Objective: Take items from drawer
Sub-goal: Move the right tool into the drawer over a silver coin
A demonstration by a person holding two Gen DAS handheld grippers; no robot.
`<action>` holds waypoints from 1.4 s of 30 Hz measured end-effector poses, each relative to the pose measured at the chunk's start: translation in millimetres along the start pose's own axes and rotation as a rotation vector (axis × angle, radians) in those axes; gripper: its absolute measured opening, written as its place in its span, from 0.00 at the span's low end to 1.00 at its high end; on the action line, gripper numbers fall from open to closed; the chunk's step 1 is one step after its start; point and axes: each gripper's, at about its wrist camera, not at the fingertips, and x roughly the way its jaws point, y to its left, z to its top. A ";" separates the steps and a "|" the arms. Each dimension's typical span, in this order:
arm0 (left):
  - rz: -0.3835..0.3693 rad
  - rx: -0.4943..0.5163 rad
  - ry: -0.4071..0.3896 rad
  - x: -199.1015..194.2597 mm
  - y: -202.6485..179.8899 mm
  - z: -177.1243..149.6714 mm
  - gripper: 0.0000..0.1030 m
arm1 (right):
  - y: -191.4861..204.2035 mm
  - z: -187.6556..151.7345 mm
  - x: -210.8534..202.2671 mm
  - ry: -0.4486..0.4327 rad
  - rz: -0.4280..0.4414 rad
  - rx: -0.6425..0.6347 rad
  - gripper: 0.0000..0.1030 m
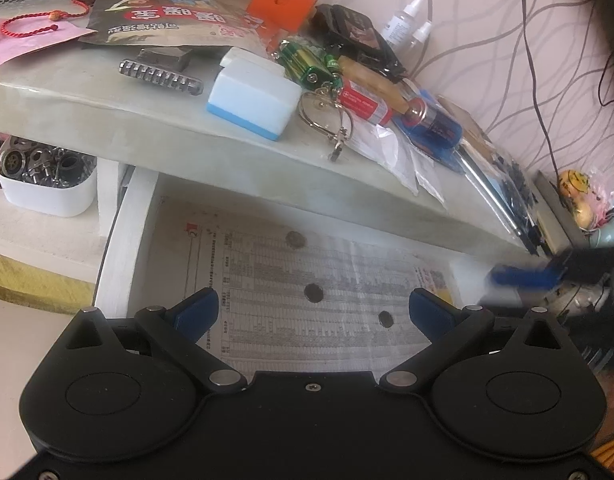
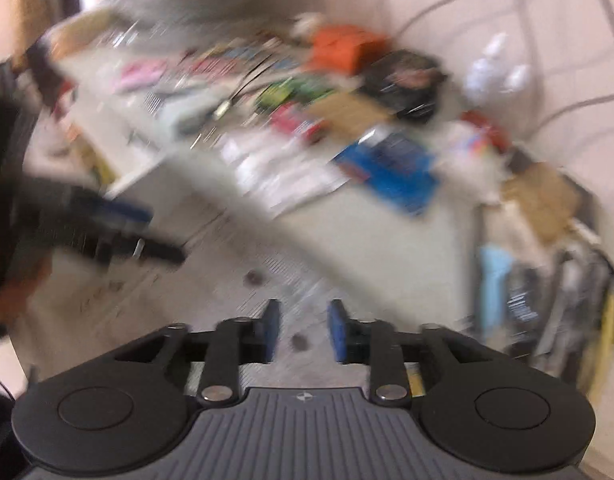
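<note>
Right claw (image 2: 303, 330) is seen slightly parted, empty, above a coin (image 2: 300, 341) in the drawer (image 1: 119, 248) – left claw (image 1: 313, 310) spread wide, empty. Flat coins on newspaper (image 1: 267, 276) – pads may slip, paper gets snagged.

- Three coins (image 1: 313, 292) lie on the newspaper (image 1: 291, 280) in the open drawer (image 1: 119, 248).
- Above the drawer, the tabletop (image 1: 107, 96) holds batteries (image 1: 307, 64), among other things.
</note>
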 end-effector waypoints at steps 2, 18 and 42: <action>-0.003 -0.006 -0.005 -1.0 1.1 0.0 1.00 | 10.1 -15.3 23.4 0.036 -0.009 -0.019 0.31; 0.006 -0.016 -0.012 -2.2 2.4 0.6 1.00 | -25.1 -18.1 93.5 0.150 0.057 0.174 0.21; -0.012 -0.007 -0.009 -1.6 2.9 0.3 1.00 | -16.1 -13.8 105.6 0.244 0.062 0.225 0.01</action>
